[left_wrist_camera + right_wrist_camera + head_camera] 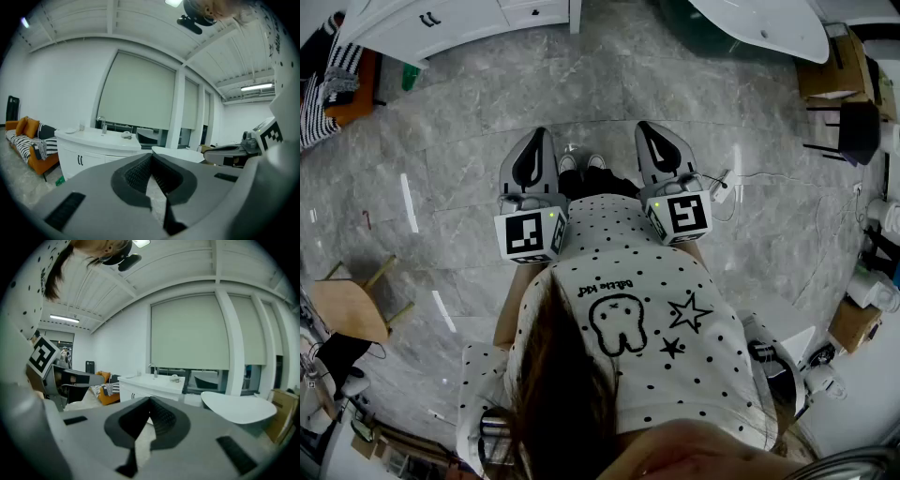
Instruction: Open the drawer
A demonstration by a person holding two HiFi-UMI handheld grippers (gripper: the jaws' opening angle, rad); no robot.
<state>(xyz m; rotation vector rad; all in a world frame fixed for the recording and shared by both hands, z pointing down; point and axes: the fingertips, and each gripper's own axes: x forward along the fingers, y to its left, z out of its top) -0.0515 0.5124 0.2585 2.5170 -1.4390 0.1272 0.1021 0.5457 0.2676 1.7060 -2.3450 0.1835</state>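
Left gripper [540,133]: I have the jaws closed tip to tip with nothing between them, pointing slightly below level.
Right gripper [643,126]: the same, jaws pressed together and empty, beside the left one and apart from it.
Drawer [530,11]: on the front of the white vanity cabinet [93,152], far off and to the left, well apart from both grippers; it looks closed.
Open room: bare grey marble floor [609,84] runs from my operator's shoes [581,162] to the cabinet front.
Edges: the cabinet's right corner ends the far left side; the rim of a white oval table [769,23] closes the far right.
Left side: an orange sofa [347,89] with a striped throw sits beside the cabinet; a wooden stool [347,309] stands near left.
Right side: cardboard boxes [830,70], a black chair [853,127], and a thin cable [769,178] trailing over the floor.
Cabinet top: a faucet [102,124] stands on it, below a drawn window blind [140,93].
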